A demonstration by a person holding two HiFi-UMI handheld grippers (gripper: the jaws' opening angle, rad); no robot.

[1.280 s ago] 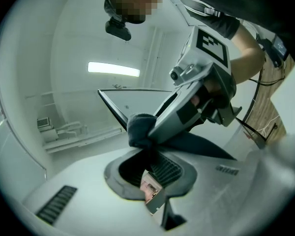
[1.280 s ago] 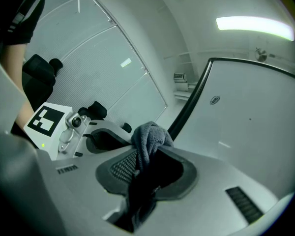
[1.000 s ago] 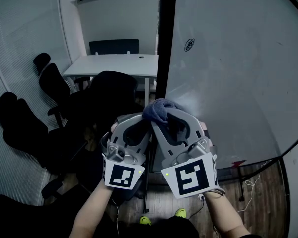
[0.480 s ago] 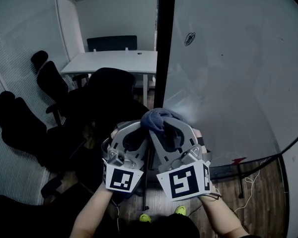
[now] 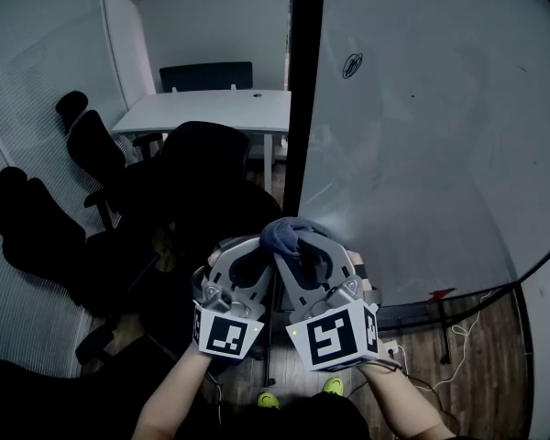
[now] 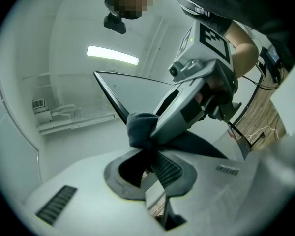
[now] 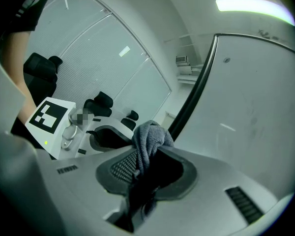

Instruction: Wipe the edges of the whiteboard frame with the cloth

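Observation:
A grey-blue cloth point(image 5: 290, 234) is bunched between both grippers against the lower part of the whiteboard's black left frame edge point(image 5: 300, 99). My left gripper point(image 5: 267, 246) is shut on the cloth's left side and my right gripper point(image 5: 300, 246) is shut on its right side, their tips touching. In the left gripper view the cloth point(image 6: 139, 129) bulges above the closed jaws, with the frame edge point(image 6: 110, 100) behind it. The right gripper view has the cloth point(image 7: 149, 137) pinched between the pads, beside the frame point(image 7: 195, 93). The frame behind the cloth is hidden.
Several black office chairs point(image 5: 92, 145) stand to the left and a white desk point(image 5: 206, 110) at the back. The white board surface point(image 5: 422, 136) fills the right. Its stand rail point(image 5: 440, 305) and cables point(image 5: 458, 342) lie on the wood floor below.
Both grippers, still gripping the cloth, have slid downward together along the whiteboard's left frame edge.

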